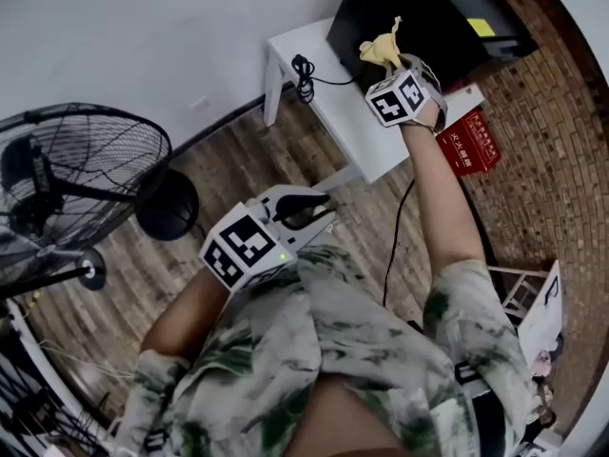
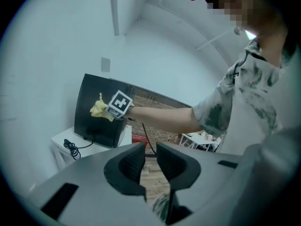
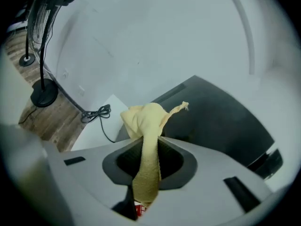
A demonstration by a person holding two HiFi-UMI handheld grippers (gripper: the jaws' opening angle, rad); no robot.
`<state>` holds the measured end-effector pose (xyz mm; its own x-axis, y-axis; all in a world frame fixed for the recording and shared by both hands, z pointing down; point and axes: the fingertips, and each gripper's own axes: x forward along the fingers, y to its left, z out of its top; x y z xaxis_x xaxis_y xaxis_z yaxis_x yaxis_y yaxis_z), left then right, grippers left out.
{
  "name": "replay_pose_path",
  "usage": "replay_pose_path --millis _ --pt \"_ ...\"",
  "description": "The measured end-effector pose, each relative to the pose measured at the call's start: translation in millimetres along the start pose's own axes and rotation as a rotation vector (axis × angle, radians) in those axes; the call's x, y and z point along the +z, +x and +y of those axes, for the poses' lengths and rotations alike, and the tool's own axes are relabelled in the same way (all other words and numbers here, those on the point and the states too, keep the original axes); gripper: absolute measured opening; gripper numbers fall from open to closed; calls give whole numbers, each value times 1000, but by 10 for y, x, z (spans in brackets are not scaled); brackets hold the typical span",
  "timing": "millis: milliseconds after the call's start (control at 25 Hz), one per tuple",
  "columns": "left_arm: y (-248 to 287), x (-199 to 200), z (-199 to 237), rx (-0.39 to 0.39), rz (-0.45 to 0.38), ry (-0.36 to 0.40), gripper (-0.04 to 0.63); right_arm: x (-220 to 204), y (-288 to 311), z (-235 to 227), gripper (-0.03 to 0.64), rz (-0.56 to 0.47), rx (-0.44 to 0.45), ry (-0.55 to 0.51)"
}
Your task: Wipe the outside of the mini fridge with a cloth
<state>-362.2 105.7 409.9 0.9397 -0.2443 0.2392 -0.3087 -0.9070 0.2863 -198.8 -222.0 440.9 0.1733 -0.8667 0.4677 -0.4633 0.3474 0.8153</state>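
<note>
Toward the upper right of the head view, my right gripper (image 1: 390,67) reaches out to the mini fridge (image 1: 428,12), a matte black box with flat sides and squared edges. It stands on a low white surface (image 1: 376,131) against the pale wall. The jaws are clamped on the cloth (image 1: 383,48), a soft yellow rag with a fine weave. In the right gripper view a narrow band of it runs down between the pads, while the bunched head and one twisted tail stick out past the tips. I judge that bunch is left forward on purpose, so fabric rather than hard plastic meets the fridge. It sits close against the dark side near the upper edge, though I cannot tell whether it actually touches.

My left gripper (image 1: 303,208) hangs low at the centre of the frame, close to the patterned shirt (image 1: 362,350) and well apart from the fridge — out of the way, since wiping needs one tool. Its ribbed jaws stand a narrow gap apart with nothing between them; only the wood-plank floor (image 1: 238,174) shows through. A coiled black cable (image 1: 304,74) lies on the surface left of the fridge — the cloth's tail could snag it on a low pass.
</note>
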Motion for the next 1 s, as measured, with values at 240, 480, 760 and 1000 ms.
replay_pose_path --millis 240,480,760,1000 --pt "47 87 -110 -14 -23 23 86 615 -507 -897 86 -109 -150 0" --pt "38 110 -118 3 -38 30 86 837 -617 -1441 86 -114 -243 -18" --pt "-3 55 -41 35 -36 12 86 667 -321 -1301 86 -49 -212 -27" --pt "-86 55 -37 43 -39 -4 86 448 -61 -1008 86 12 -159 -37"
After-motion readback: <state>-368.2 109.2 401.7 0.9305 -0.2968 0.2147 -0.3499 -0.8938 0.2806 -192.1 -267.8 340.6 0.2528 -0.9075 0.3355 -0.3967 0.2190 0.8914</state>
